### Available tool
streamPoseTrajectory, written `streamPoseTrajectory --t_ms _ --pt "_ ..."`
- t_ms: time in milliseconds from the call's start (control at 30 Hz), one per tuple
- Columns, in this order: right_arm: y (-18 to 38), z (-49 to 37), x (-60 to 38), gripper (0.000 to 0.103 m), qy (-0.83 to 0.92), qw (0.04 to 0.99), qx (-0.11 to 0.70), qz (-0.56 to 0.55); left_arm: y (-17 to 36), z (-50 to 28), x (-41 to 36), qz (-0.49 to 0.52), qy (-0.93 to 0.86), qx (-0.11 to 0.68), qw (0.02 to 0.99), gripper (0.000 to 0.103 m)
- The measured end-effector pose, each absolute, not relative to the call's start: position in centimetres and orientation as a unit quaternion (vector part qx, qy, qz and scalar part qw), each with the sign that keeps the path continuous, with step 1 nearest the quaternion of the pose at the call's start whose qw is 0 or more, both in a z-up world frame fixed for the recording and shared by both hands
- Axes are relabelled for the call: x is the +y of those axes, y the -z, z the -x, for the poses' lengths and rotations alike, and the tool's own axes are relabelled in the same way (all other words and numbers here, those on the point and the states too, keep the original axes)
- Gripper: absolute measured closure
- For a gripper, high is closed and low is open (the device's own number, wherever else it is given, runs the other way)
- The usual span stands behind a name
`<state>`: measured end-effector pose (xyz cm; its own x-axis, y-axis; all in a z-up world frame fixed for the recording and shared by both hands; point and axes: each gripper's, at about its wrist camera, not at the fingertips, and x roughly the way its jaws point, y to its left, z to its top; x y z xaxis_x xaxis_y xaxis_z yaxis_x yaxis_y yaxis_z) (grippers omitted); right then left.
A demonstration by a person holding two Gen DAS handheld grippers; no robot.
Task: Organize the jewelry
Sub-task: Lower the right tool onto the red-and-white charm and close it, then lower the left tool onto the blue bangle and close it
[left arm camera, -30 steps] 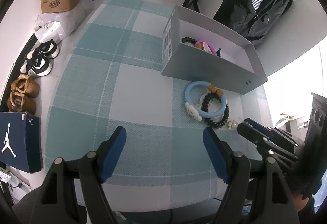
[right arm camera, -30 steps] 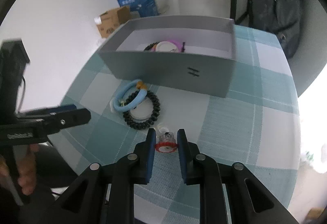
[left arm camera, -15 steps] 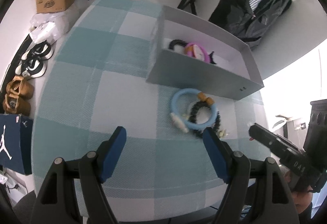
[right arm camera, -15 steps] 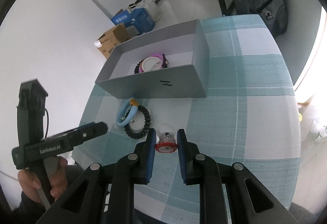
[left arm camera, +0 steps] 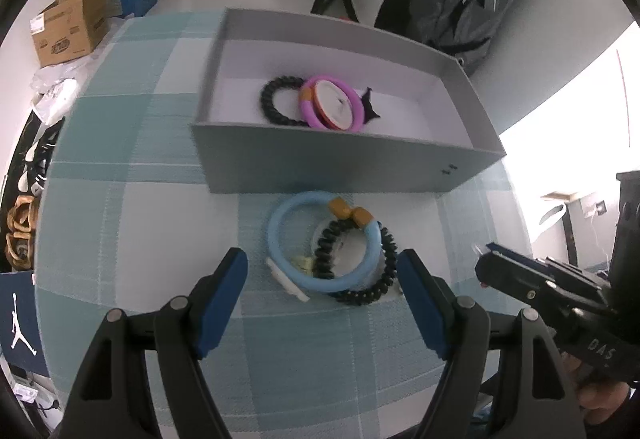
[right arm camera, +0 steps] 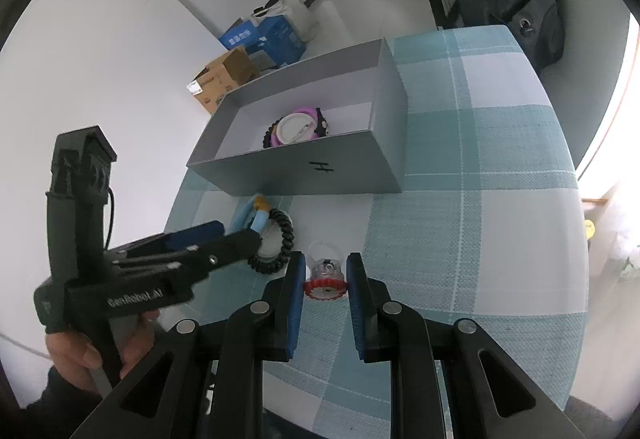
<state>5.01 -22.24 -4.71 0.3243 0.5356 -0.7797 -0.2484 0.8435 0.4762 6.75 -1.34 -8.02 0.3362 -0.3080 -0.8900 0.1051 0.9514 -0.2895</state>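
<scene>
Right gripper clamped on red-rimmed clear ring; grey box wall ahead. Left gripper spread wide, empty, behind blue bangle.

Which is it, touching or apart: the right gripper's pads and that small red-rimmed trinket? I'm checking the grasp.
Touching. In the right wrist view the right gripper has both blue pads pressed against the red-rimmed trinket, no gap either side.
</scene>
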Motion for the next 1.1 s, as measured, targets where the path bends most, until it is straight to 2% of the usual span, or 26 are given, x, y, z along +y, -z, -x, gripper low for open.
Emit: streamPoseTrajectory --t_ms 300,400,467,1100 --pt "4.5 -5.0 -22.4 0.083 -0.252 0.801 0.525 -0.139 7.9 -7.2 -1.6 0.089 0.133 0.552 0.818 0.032" --pt "4.5 -5.1 -22.6 0.083 -0.251 0.799 0.527 -0.144 7.8 -7.7 -1.7 0.105 0.142 0.553 0.814 0.04" --pt "4.5 -5.1 -22.7 0.083 -0.251 0.799 0.527 -0.145 8.0 -7.8 -1.8 0.106 0.145 0.558 0.81 0.049" --pt "4.2 -5.2 -23.0 0.083 -0.246 0.801 0.524 -0.151 6.8 -6.4 -1.1 0.116 0.153 0.542 0.818 0.049"
